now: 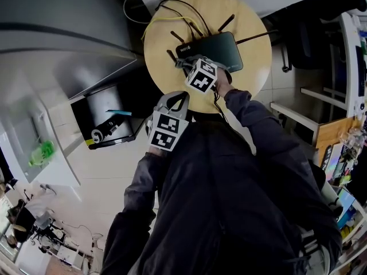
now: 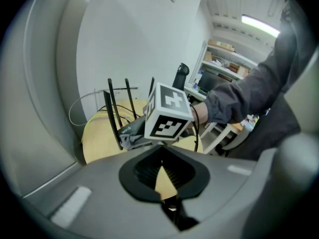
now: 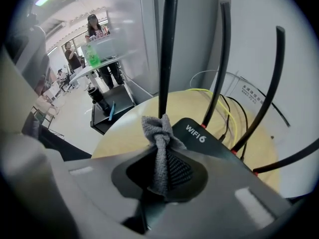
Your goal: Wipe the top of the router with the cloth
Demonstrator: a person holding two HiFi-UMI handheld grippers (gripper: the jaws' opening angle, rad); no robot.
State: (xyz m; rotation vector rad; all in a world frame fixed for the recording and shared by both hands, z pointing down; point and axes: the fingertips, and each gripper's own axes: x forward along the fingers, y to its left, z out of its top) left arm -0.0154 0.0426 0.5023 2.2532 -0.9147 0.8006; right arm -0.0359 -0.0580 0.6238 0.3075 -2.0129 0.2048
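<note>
My right gripper (image 3: 160,156) pinches the gray cloth (image 3: 158,128), mid-frame, at the router (image 3: 212,141)'s near corner. My left gripper (image 2: 159,156) is closed on nothing. I think the cloth could snag an antenna (image 3: 167,49) and drag the router.

Upright antennas (image 3: 167,54) and tangled cables (image 3: 238,103) along the far edge of the router (image 3: 199,133); bare tabletop (image 3: 124,128) alongside.

Round wooden table (image 1: 255,62) with a yellow cable (image 1: 172,19) on it; green bottle (image 1: 43,152) well apart, far left.
</note>
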